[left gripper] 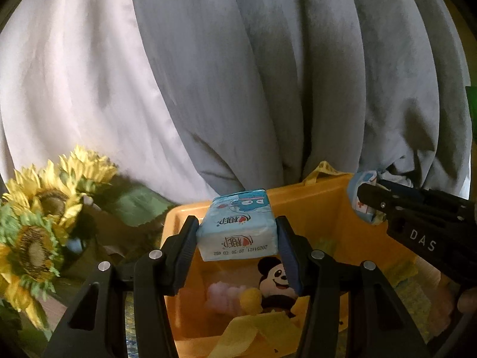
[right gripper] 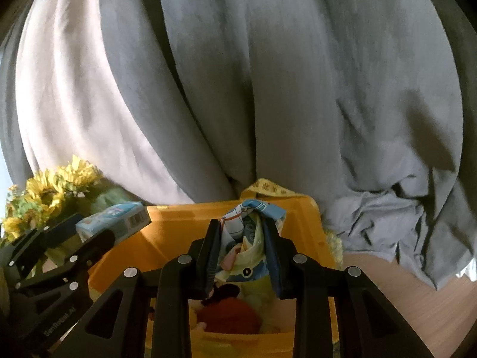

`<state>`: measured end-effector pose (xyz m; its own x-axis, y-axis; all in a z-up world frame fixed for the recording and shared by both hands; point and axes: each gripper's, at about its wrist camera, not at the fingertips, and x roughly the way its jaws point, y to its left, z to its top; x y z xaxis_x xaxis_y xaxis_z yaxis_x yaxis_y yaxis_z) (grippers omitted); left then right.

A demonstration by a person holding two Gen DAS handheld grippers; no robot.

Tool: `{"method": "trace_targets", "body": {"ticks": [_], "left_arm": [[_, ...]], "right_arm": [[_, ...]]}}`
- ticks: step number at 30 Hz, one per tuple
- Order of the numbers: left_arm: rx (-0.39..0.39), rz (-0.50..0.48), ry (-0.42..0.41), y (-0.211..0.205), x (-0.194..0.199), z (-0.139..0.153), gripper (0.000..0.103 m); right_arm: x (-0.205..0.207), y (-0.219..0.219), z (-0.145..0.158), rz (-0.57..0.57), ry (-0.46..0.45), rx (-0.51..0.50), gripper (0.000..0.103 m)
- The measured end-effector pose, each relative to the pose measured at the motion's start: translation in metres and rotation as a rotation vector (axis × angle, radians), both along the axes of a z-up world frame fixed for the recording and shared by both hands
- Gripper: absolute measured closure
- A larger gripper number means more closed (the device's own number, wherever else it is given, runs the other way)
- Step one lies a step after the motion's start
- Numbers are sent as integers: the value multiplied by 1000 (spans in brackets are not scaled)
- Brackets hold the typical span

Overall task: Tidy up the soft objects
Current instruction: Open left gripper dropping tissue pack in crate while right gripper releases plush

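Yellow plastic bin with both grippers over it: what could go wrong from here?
1. The light blue tissue pack is pinched only at its ends by the left gripper; it could slip early.
2. The bunched printed cloth in the right gripper may snag on release.
3. The yellow plastic bin already looks full.

Pale-blue tissue pack [left gripper: 237,225] and printed cloth [right gripper: 249,232] above orange bin [left gripper: 313,205]

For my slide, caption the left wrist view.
Left tongs grip a blue tissue pack above the yellow bin of soft toys.

Sunflowers [left gripper: 44,208] left of bin [left gripper: 313,208]
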<state>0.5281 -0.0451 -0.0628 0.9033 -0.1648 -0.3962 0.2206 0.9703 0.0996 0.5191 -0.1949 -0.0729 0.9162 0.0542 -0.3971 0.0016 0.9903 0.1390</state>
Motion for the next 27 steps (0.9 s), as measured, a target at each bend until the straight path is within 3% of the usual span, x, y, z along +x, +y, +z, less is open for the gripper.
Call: {"method": "trace_targets", "body": {"ticks": [6, 8, 10, 11, 27], "left_arm": [[-8, -3, 14, -2, 9, -8, 47], [-13, 0, 8, -1, 8, -7, 39], [-11, 7, -4, 0, 6, -5, 39], [-7, 10, -11, 0, 4, -3, 38], [-18, 25, -53, 14, -58, 30, 32]], "right_arm": [[11, -2, -9, 6, 36, 7, 71], [13, -3, -10, 8, 44, 16, 67], [14, -4, -11, 3, 51, 20, 49], [13, -4, -11, -1, 50, 21, 48], [-41, 1, 19, -30, 8, 25, 44]]}}
